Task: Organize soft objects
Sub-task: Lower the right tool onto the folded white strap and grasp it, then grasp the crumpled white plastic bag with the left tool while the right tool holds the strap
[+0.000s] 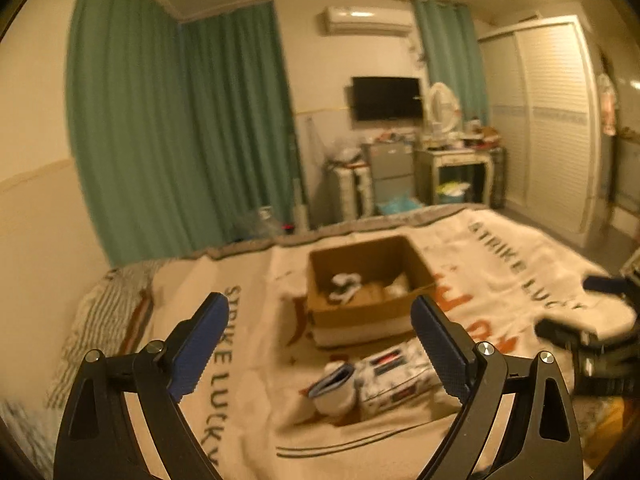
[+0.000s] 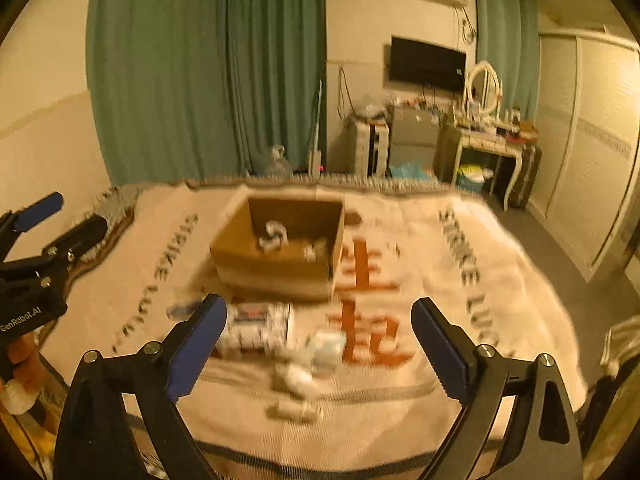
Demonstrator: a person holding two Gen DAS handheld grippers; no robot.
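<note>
An open cardboard box [image 1: 368, 280] [image 2: 280, 248] stands on the bed blanket [image 1: 256, 400] [image 2: 500, 280] with a few rolled soft items inside. In front of it lie a patterned pack [image 1: 396, 380] [image 2: 256, 326], a blue-edged white roll [image 1: 334, 386], and small white bundles [image 2: 298, 376] [image 2: 328, 346] [image 2: 294, 410]. My left gripper [image 1: 320, 344] is open and empty above the pack. My right gripper [image 2: 320, 344] is open and empty above the small bundles. Each gripper shows in the other's view: the right one [image 1: 600, 320], the left one [image 2: 36, 248].
Green curtains [image 1: 180, 128] hang behind the bed on the left. A wall TV [image 1: 386, 98], a dressing table [image 1: 460, 160] with clutter and a white wardrobe [image 1: 552, 120] stand at the far end. The bed's right edge drops to grey floor [image 2: 568, 248].
</note>
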